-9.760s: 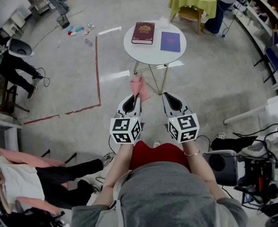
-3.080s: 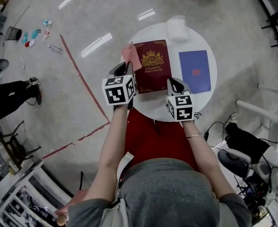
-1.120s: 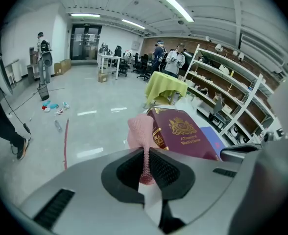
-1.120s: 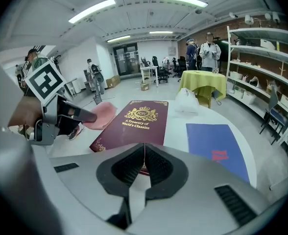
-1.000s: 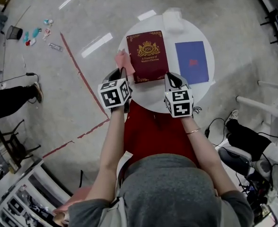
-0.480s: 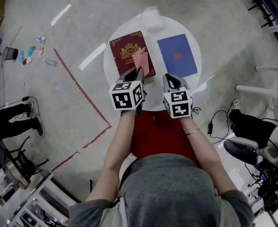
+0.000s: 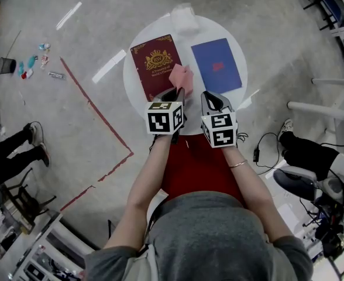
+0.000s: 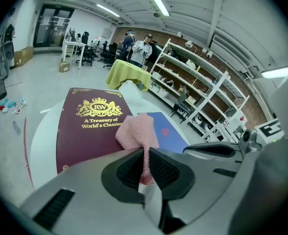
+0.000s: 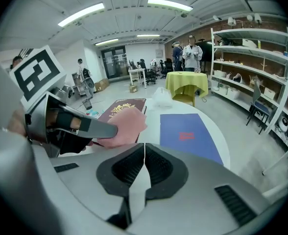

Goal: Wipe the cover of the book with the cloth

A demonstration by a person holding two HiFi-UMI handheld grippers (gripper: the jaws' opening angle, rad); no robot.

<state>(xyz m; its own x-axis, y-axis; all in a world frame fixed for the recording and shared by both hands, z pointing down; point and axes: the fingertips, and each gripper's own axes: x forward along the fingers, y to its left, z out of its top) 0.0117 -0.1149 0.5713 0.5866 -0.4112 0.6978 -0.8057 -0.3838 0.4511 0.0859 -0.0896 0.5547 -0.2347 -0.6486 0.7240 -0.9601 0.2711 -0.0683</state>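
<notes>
Maroon hardcover book (image 7: 155, 63) is lying on round white counter (image 7: 136, 89); left gripper (image 7: 175, 93) is grasping pink mesh cloth (image 7: 182, 76) by its right edge; right gripper (image 7: 210, 98) is clenched, empty.

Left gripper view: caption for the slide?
Left claw shut on pink cloth at the right edge of the maroon book on a white table.

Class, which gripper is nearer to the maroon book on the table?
Left. The left gripper, holding the pink cloth, is at the near right corner of the maroon book; the right gripper sits further right, near the blue book.
</notes>
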